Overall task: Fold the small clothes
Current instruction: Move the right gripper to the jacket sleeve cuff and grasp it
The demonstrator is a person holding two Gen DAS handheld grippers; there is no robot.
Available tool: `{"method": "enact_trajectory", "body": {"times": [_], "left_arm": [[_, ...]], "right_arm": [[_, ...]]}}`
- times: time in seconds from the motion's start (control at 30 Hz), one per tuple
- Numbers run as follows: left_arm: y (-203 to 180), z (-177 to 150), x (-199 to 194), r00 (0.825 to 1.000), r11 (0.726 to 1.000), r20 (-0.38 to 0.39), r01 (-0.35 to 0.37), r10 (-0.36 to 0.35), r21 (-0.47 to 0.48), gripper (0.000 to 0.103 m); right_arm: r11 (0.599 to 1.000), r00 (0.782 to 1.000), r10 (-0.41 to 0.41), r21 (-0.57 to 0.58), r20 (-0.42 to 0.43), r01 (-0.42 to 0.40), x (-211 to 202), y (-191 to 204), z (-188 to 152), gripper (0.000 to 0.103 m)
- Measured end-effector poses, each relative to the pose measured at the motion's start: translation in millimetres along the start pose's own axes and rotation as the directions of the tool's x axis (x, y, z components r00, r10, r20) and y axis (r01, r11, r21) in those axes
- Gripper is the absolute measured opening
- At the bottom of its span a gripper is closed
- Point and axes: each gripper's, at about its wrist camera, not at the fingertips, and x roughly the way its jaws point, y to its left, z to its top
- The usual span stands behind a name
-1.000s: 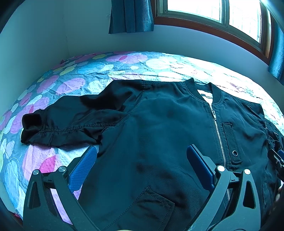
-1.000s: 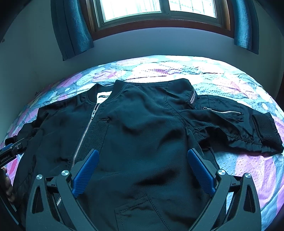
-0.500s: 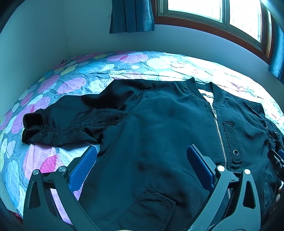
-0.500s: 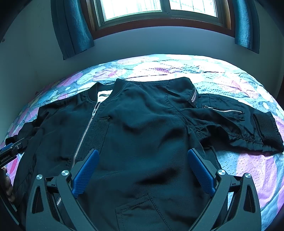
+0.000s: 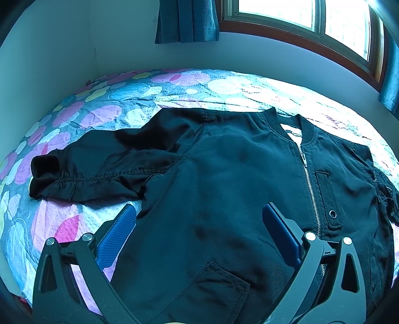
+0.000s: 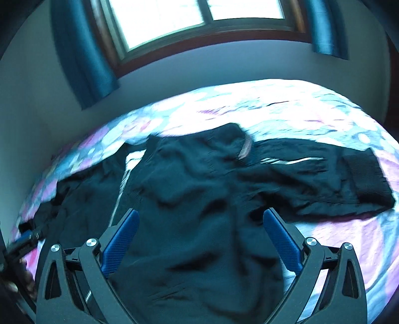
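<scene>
A small black zip-up bomber jacket point(image 5: 224, 189) lies front up on the bed, collar toward the window. One sleeve point(image 5: 94, 172) stretches out to the left. In the right wrist view the jacket point(image 6: 194, 199) is blurred and its other sleeve point(image 6: 324, 182) reaches right, ending in a ribbed cuff. My left gripper point(image 5: 199, 219) is open and empty, hovering over the jacket's lower left front. My right gripper point(image 6: 199, 224) is open and empty over the lower right front.
The bed has a quilt point(image 5: 99, 117) with pink, blue and yellow flowers. A pale wall, a wood-framed window point(image 5: 311, 32) and teal curtains point(image 5: 187, 20) stand behind it. The left gripper's tip shows at the left edge of the right wrist view point(image 6: 25, 239).
The right wrist view has swung and tilted, now blurred, with the right sleeve nearer the middle. The left gripper has barely moved. Both stay open.
</scene>
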Motion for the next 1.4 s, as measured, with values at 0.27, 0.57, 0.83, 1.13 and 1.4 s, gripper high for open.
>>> {"method": "enact_trajectory", "body": {"times": [0.27, 0.57, 0.83, 1.13, 1.4], "left_arm": [[-3, -4, 8, 1.0, 1.0, -0.024, -0.005, 0.005, 0.003, 0.101], [-6, -8, 15, 0.999, 1.0, -0.05, -0.002, 0.003, 0.017, 0.101], [-6, -9, 19, 0.997, 1.0, -0.077, 0.019, -0.018, 0.008, 0.101], [-10, -12, 23, 0.995, 0.999, -0.094, 0.03, -0.028, 0.022, 0.101], [-7, -15, 25, 0.993, 1.0, -0.114, 0.03, -0.029, 0.009, 0.101]], "right_arm": [[0.924, 0.923, -0.375, 0.038, -0.086, 0.38, 20, -135, 41, 0.094], [0.929, 0.905, -0.361, -0.006, -0.225, 0.369, 56, -177, 31, 0.055], [0.93, 0.945, -0.291, 0.189, -0.149, 0.316, 4, -236, 37, 0.004], [0.88, 0.955, -0.276, 0.371, -0.108, 0.297, -50, -304, 10, 0.007], [0.963, 0.961, -0.243, 0.087, -0.135, 0.255, 8, -198, 29, 0.061]]}}
